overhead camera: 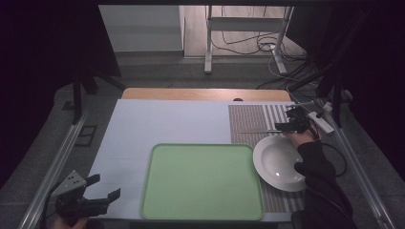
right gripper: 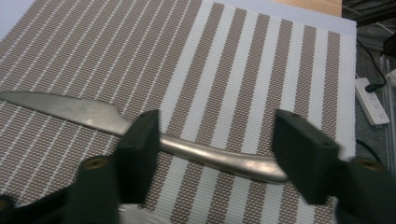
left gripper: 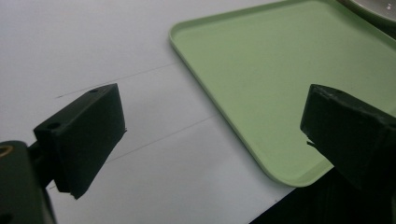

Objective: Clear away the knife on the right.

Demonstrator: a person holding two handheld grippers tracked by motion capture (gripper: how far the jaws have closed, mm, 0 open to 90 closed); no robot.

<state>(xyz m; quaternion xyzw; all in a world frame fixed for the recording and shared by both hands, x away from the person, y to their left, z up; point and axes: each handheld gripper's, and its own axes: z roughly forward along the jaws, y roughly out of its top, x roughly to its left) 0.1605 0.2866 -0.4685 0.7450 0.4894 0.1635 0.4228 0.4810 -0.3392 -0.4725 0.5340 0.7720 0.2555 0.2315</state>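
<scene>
The right hand-held gripper [right gripper: 215, 156] hangs low over the striped mat [right gripper: 243, 70], its jaws partly apart and straddling the handle of a knife [right gripper: 140, 128] that lies flat there, just beyond the white plate [overhead camera: 278, 162]; the pads are not yet pressing. The left hand-held gripper [overhead camera: 102, 187] rests wide open and empty beside the green tray [overhead camera: 202, 181] at the worktop's [overhead camera: 167, 124] near-left corner.

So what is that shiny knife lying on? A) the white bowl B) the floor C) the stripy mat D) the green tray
C: the knife lies flat on the striped mat, with the right tool straddling its handle.
</scene>
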